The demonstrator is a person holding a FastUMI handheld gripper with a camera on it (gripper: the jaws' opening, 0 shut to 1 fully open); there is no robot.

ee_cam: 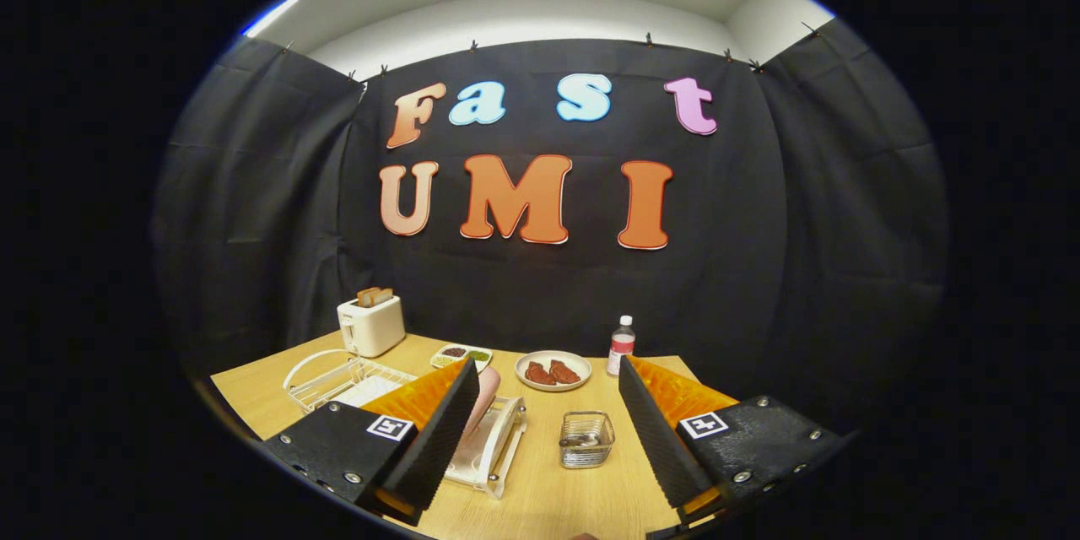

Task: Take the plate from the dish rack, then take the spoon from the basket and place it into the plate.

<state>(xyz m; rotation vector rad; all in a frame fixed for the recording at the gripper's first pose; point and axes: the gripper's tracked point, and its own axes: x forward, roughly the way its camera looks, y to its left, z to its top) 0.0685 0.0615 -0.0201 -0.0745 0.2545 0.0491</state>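
Observation:
A pink plate [488, 395] stands on edge in a white dish rack [498, 447] on the wooden table, right against the inner side of my left finger, which hides part of it. Between the fingers and closer to the right one sits a small clear basket [588, 439] with a spoon [579, 441] lying inside. My gripper [547, 364] hovers above the table, open wide, with nothing between its fingers.
A white wire rack [331, 380] stands left of the dish rack, with a toaster [371, 325] behind it. Beyond the fingertips are a small sauce tray [461, 354], a dish of meat slices [553, 371] and a bottle [621, 344].

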